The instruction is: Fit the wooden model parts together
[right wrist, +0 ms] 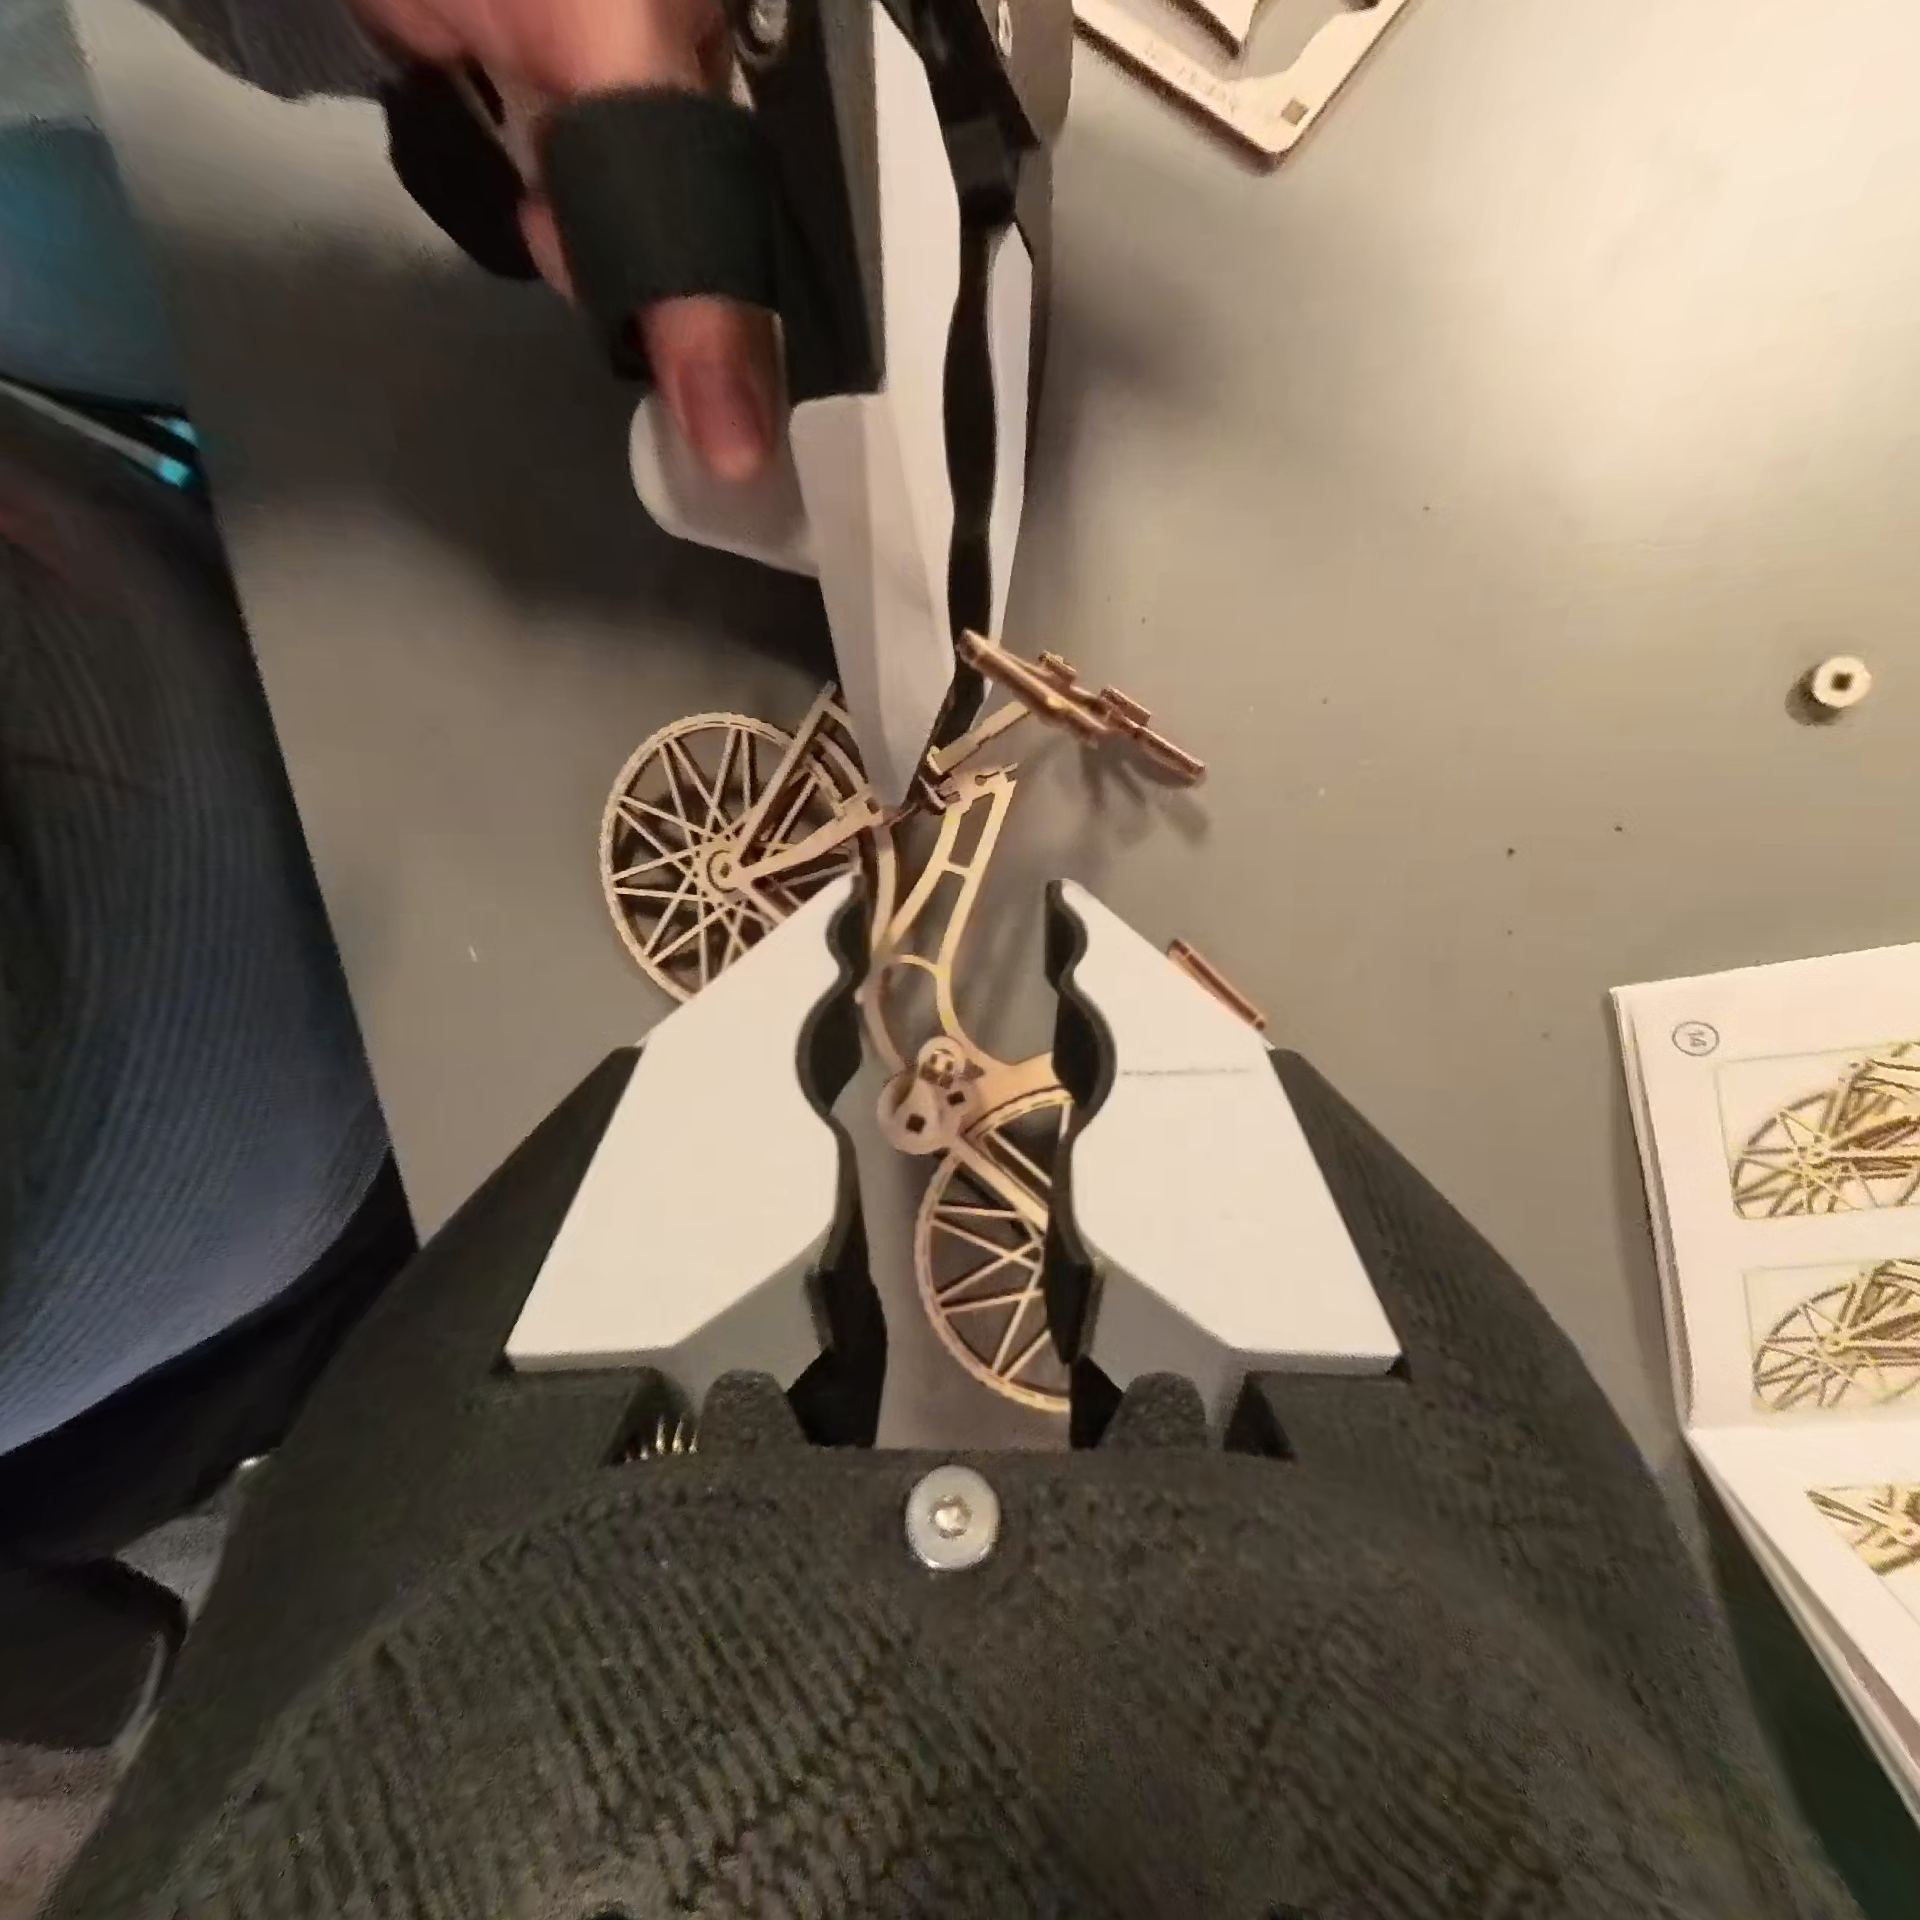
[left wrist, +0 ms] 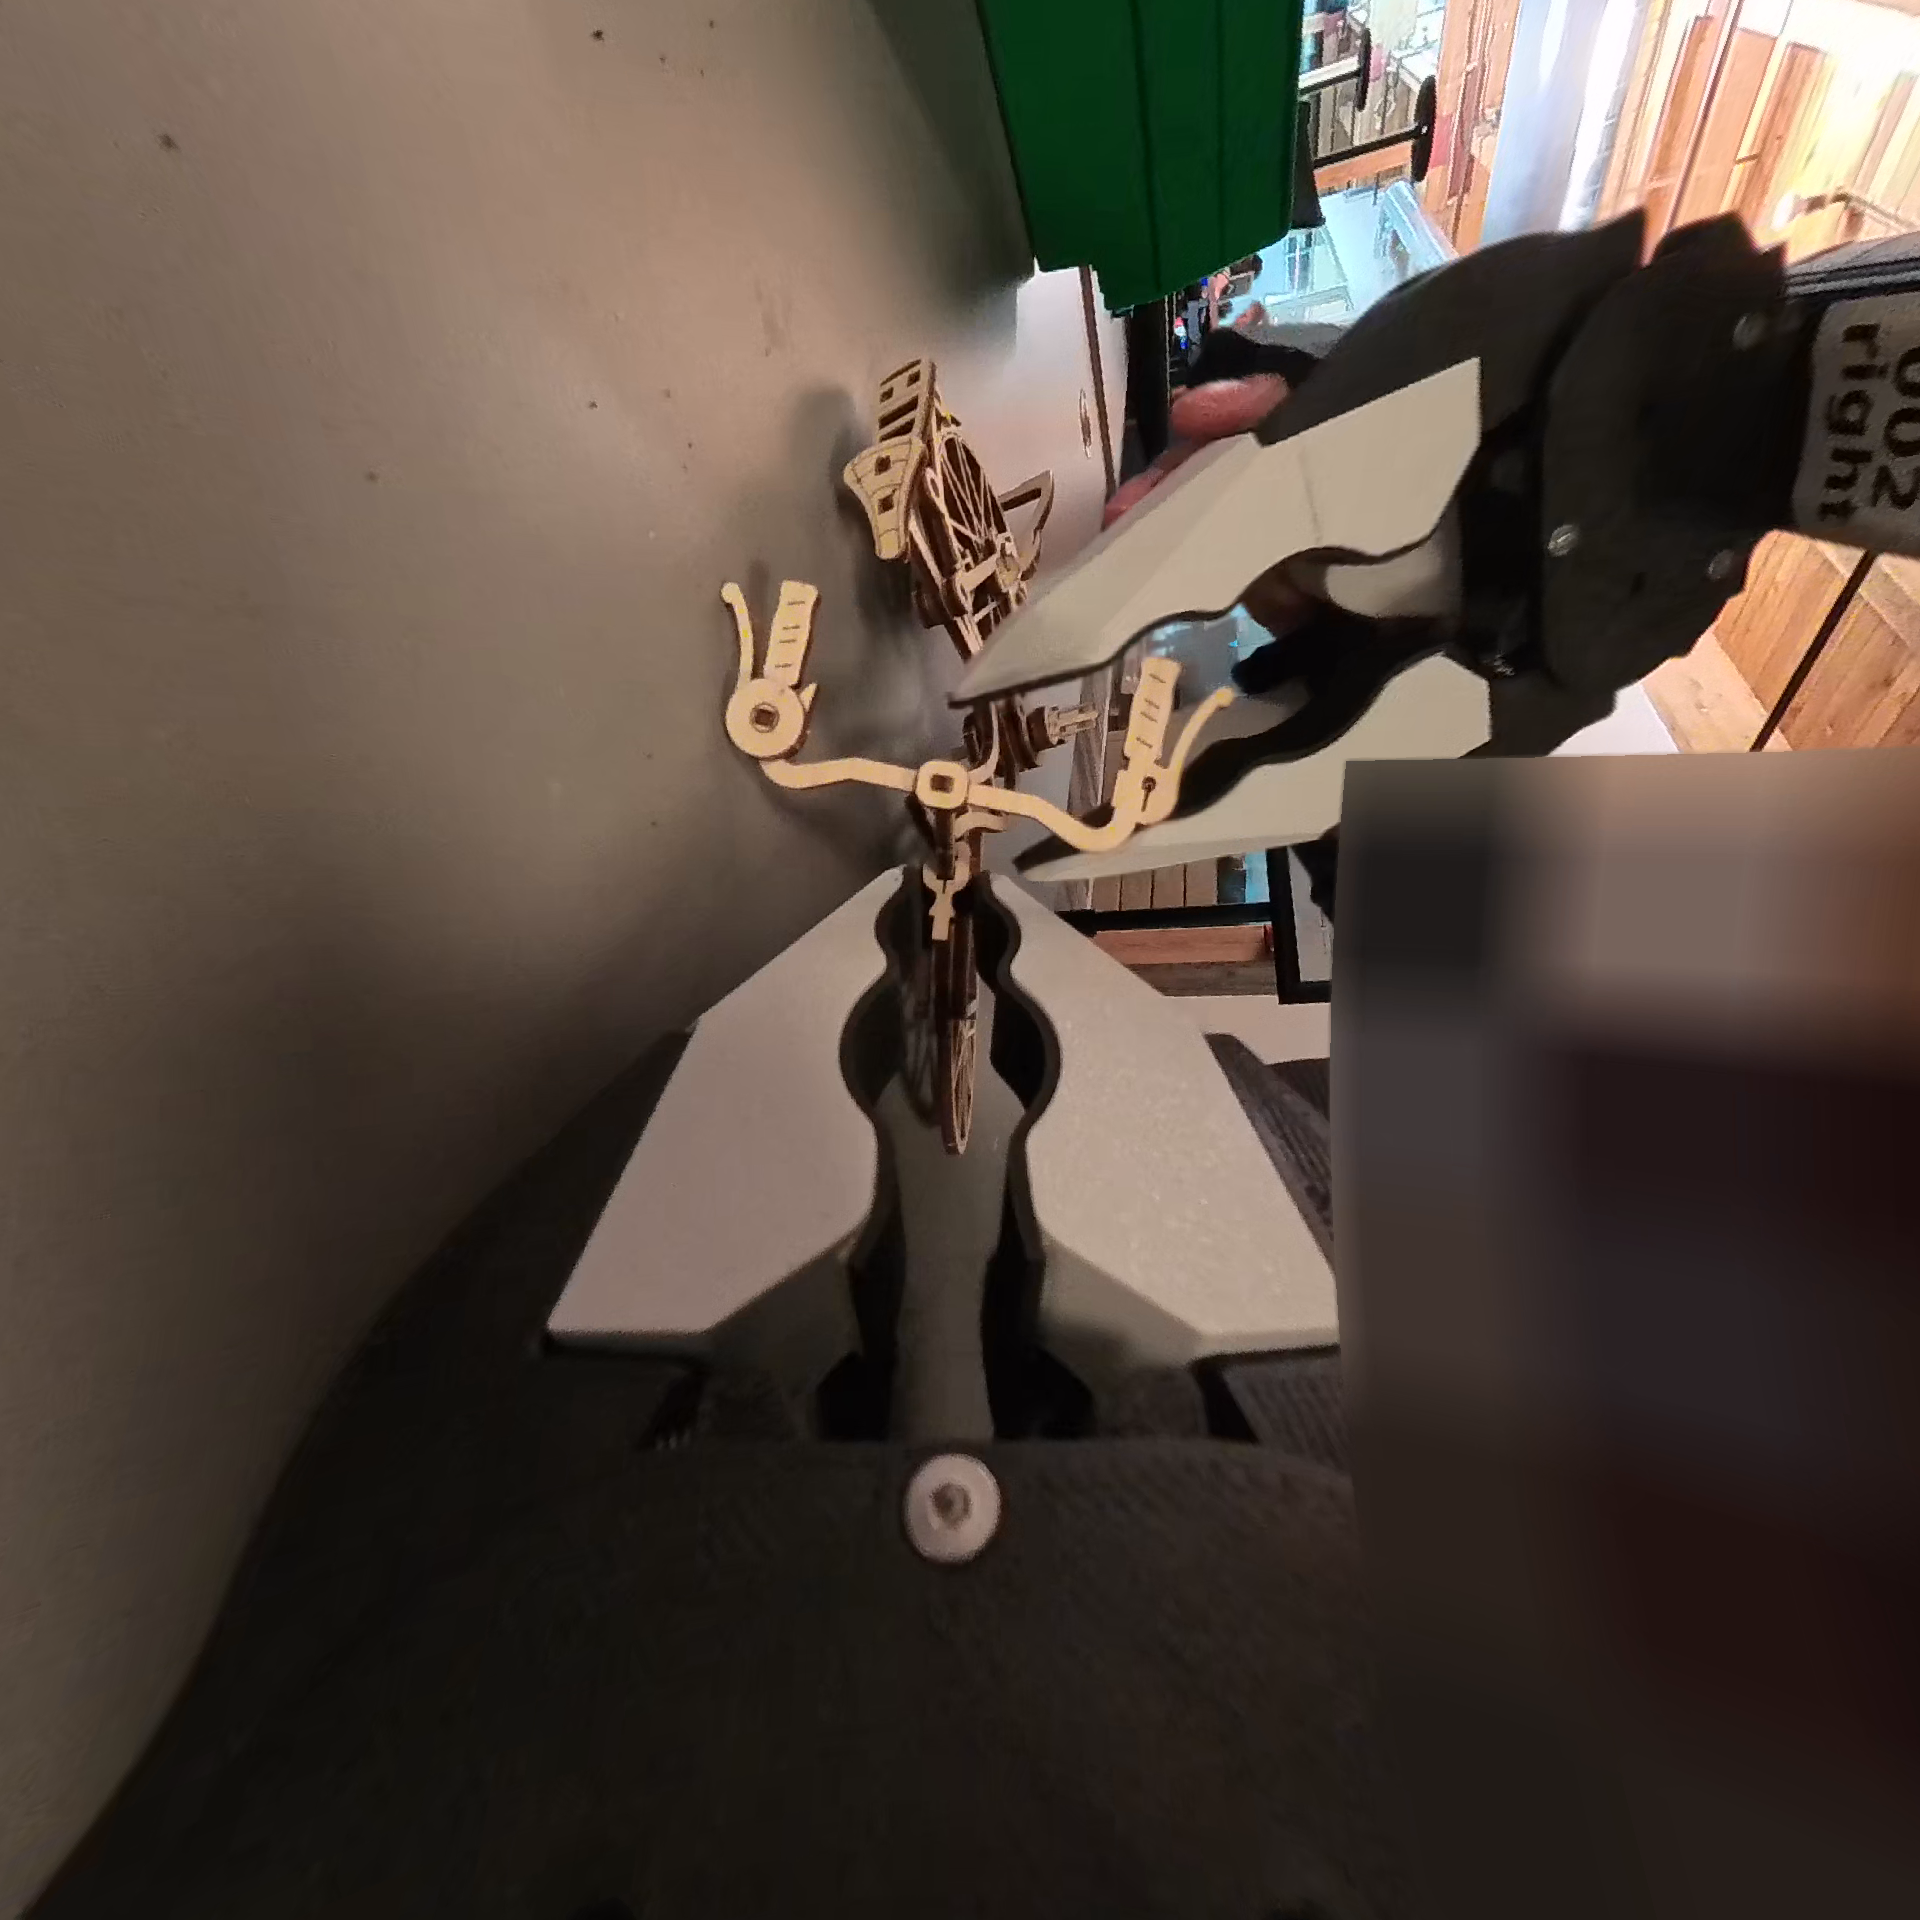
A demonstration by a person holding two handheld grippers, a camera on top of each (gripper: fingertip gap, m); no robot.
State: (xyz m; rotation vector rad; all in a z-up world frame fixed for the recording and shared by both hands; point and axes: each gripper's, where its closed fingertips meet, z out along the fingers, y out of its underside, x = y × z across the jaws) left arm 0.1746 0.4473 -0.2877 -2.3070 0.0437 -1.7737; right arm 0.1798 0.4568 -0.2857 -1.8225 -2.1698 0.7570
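Note:
A wooden model bicycle [right wrist: 935, 914] is held over the grey table [right wrist: 1455, 520]. My left gripper [left wrist: 953, 883] is shut on its front end, just under the handlebars [left wrist: 940, 784], with the front wheel [left wrist: 954, 1049] edge-on between the fingers. In the right wrist view the left gripper [right wrist: 914, 790] comes down from the top onto the fork joint beside the front wheel [right wrist: 707, 852]. My right gripper [right wrist: 956, 899] is open, its fingers straddling the frame and rear wheel [right wrist: 987, 1268]. In the left wrist view the right gripper [left wrist: 992, 777] reaches in from the right, jaws apart around the frame.
A loose wooden pin [right wrist: 1216, 982] and a small ring piece [right wrist: 1834, 686] lie on the table at right. An instruction booklet [right wrist: 1787, 1195] lies at the right edge, and a cut-out wooden sheet [right wrist: 1247, 62] at the top. A green object [left wrist: 1143, 135] stands behind.

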